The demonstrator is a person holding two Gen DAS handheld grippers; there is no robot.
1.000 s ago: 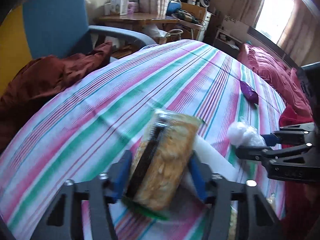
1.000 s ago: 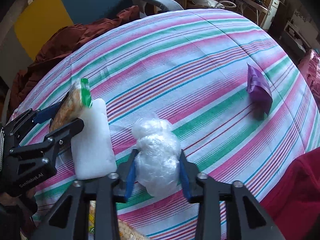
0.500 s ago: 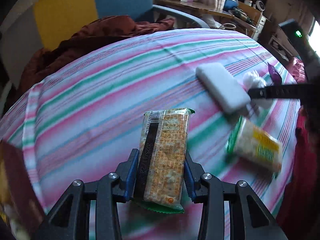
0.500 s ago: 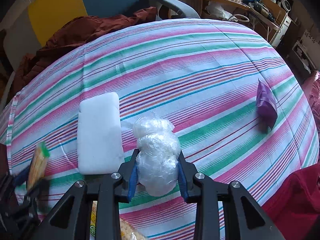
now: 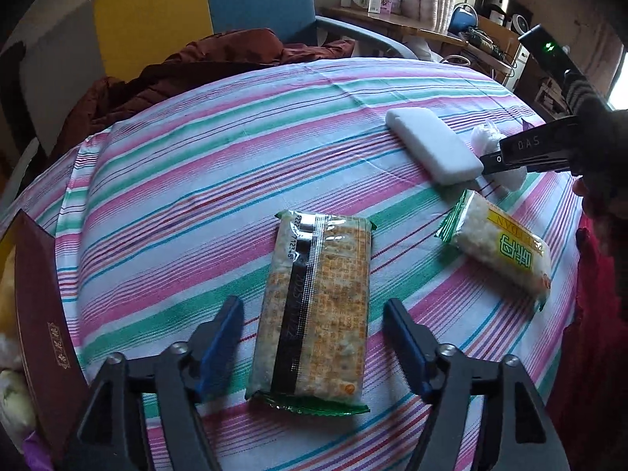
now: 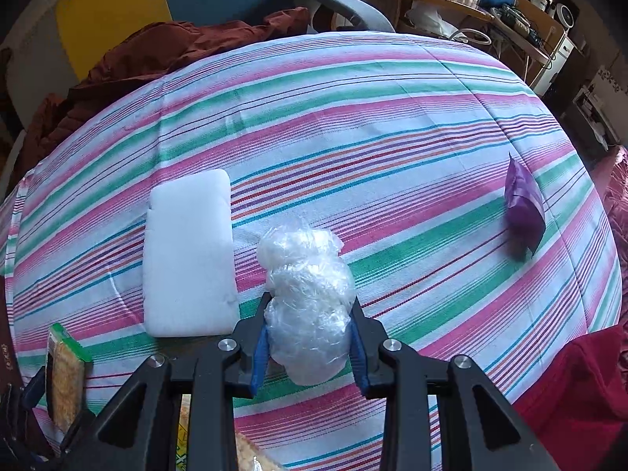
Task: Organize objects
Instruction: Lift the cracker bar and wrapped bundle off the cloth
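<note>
The left tool tilts steeply down, its jaws opening with the cracker packet lying loose between them on the striped bed. The right tool, pitched down too, clamps the clear plastic bundle beside the white block.

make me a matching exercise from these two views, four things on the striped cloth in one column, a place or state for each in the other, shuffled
Things
1. cracker packet
2. clear plastic bundle
3. white block
4. purple pouch

Places or states
a. alone, far right on the striped cloth
b. flat between the opening left gripper fingers, untouched
c. clamped in the right gripper
d. lying just left of the bundle

Pairs: 1-b, 2-c, 3-d, 4-a
</note>
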